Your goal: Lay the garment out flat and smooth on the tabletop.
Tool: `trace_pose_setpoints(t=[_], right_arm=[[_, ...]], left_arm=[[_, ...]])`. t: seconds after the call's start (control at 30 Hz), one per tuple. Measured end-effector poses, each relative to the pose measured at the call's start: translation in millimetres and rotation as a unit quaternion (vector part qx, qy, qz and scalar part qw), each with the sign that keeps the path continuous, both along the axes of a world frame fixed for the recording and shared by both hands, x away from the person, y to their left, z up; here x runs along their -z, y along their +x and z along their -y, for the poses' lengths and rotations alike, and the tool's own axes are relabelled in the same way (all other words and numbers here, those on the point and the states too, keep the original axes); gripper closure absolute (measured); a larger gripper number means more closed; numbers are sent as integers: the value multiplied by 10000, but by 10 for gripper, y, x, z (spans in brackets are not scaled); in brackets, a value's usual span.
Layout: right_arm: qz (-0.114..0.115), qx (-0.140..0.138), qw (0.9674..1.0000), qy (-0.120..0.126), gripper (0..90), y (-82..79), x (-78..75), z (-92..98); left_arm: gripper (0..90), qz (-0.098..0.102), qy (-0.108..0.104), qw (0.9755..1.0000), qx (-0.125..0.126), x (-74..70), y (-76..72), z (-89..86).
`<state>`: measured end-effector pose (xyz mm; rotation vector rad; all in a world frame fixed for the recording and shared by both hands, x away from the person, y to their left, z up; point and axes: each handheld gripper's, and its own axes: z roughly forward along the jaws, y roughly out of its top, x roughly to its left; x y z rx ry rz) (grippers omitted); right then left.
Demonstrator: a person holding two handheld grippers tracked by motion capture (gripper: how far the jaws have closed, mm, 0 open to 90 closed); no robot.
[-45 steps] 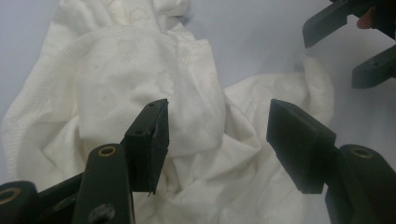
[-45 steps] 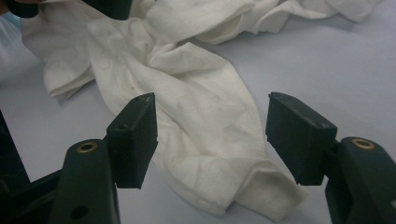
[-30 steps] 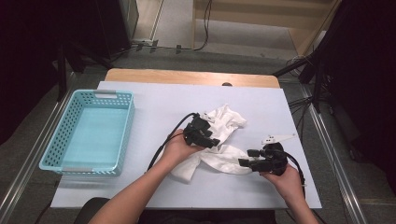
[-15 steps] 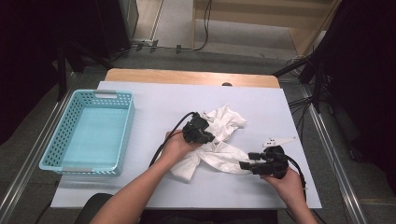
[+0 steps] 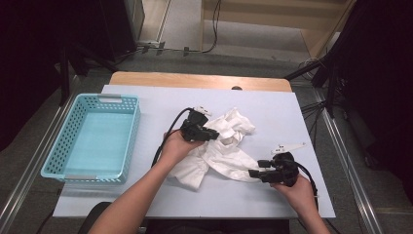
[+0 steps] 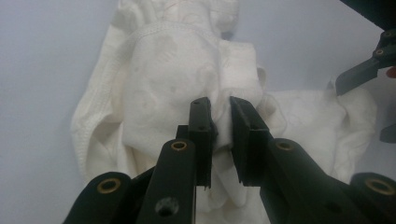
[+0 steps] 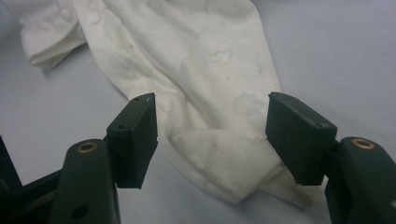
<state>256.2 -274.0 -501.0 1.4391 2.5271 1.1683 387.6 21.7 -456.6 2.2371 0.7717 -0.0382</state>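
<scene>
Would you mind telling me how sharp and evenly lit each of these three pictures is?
High view: the table is evenly lit, the surrounding floor dark. Left gripper view: the white garment is soft and hazy, its upper folds washed out. Right gripper view: cloth stitching crisp, nearest jaw bases blurred.

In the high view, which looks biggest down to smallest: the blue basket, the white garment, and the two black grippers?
1. Blue basket.
2. White garment.
3. Left gripper and right gripper: they look about alike, so I won't rank them.
</scene>
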Motion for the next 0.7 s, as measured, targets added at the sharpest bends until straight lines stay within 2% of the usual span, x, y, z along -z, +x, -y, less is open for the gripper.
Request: trace_pose_setpoints(t=[0.2, 0.33, 0.5, 0.57, 0.63, 0.7], right_arm=[[-47, -29, 10000, -53, 326, 16, 24, -8], [-67, -42, 9999, -73, 326, 24, 40, -18], [-48, -61, 9999, -66, 327, 25, 39, -29], [-45, -58, 9999, -70, 328, 24, 37, -33], [-46, -61, 9999, -69, 328, 24, 37, -34], [-41, -71, 9999, -82, 328, 24, 37, -33]], left_arm=[[793, -64, -112, 9999, -95, -39, 39, -77], [793, -110, -266, 9993, -236, -79, 84, -177], [783, -100, -245, 9991, -323, -85, 120, -247], [783, -158, -267, 9990, -332, -79, 134, -267], [763, -308, -292, 9986, -329, -66, 152, -281], [749, -284, -261, 9988, -302, -52, 153, -269]])
